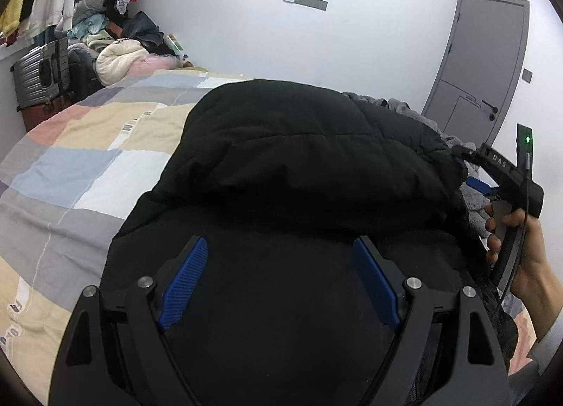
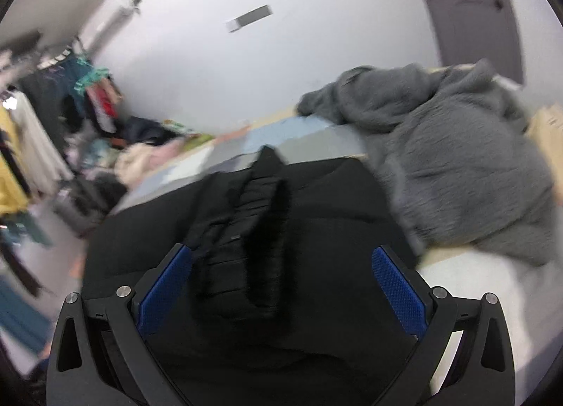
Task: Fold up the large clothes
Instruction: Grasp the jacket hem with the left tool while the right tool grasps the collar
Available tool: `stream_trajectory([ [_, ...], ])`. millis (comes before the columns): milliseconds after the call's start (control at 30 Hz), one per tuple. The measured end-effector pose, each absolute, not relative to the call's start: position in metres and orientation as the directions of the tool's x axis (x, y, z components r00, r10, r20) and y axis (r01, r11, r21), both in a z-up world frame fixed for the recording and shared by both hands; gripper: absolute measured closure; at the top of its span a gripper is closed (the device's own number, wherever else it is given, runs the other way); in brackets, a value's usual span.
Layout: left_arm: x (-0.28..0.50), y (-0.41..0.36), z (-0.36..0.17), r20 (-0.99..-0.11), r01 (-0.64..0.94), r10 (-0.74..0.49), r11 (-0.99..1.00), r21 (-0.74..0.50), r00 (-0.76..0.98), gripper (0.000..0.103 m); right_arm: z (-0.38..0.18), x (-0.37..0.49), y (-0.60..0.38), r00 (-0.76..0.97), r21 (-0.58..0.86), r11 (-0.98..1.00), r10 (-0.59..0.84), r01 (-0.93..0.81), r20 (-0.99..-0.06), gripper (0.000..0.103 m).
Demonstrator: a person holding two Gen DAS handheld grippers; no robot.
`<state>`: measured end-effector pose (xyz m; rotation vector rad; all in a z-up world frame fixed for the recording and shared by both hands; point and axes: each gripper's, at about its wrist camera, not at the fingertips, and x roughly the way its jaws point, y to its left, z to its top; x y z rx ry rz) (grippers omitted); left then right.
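Left tongs (image 1: 279,281) stand spread wide over the black padded jacket (image 1: 299,166), gripping nothing; whether the blue pads touch the cloth cannot be told. Right tongs (image 2: 281,291) are likewise released, splayed above the same jacket (image 2: 316,216), where a ribbed cuff (image 2: 262,194) runs away from the camera. That jacket lies bunched on the bed, over a patchwork quilt (image 1: 88,159); its long axis cannot be told. A grey fleece garment (image 2: 457,159) is heaped just beside it.
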<state>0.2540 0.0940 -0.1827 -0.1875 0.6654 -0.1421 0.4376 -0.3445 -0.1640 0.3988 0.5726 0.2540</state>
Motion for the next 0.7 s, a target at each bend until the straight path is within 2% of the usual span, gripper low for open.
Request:
stream_trajectory([
  [100, 0.255, 0.091, -0.185, -0.604, 0.071, -0.19, 0.974, -0.216, 0.774, 0.018, -0.167, 0.441, -0.323, 0.786, 0.369, 0.911, 0.36, -0.181, -0.503, 0.005],
  [167, 0.255, 0.09, -0.186, -0.607, 0.067, -0.185, 0.975, -0.213, 0.773, 0.018, -0.173, 0.445, -0.312, 0.769, 0.325, 0.926, 0.347, -0.191, -0.537, 0.025],
  [200, 0.255, 0.09, -0.187, -0.607, 0.064, -0.183, 0.975, -0.214, 0.773, 0.018, -0.178, 0.447, -0.307, 0.756, 0.313, 0.928, 0.35, -0.201, -0.552, 0.032],
  [267, 0.255, 0.09, -0.187, -0.607, 0.062, -0.186, 0.974, -0.22, 0.772, 0.018, -0.18, 0.445, -0.302, 0.75, 0.32, 0.919, 0.378, -0.231, -0.543, 0.061],
  [367, 0.256, 0.09, -0.187, -0.608, 0.058, -0.186, 0.973, -0.224, 0.772, 0.018, -0.167, 0.433, -0.292, 0.782, 0.253, 0.933, 0.355, -0.257, -0.513, 0.074],
  [467, 0.255, 0.09, -0.185, -0.602, 0.054, -0.181, 0.973, -0.224, 0.777, 0.018, -0.147, 0.421, -0.289, 0.815, 0.226, 0.937, 0.345, -0.267, -0.466, 0.079],
  [700, 0.255, 0.095, -0.185, -0.593, 0.045, -0.191, 0.967, -0.252, 0.782, 0.018, -0.121, 0.403, -0.288, 0.87, 0.155, 0.953, 0.301, -0.26, -0.391, 0.081],
])
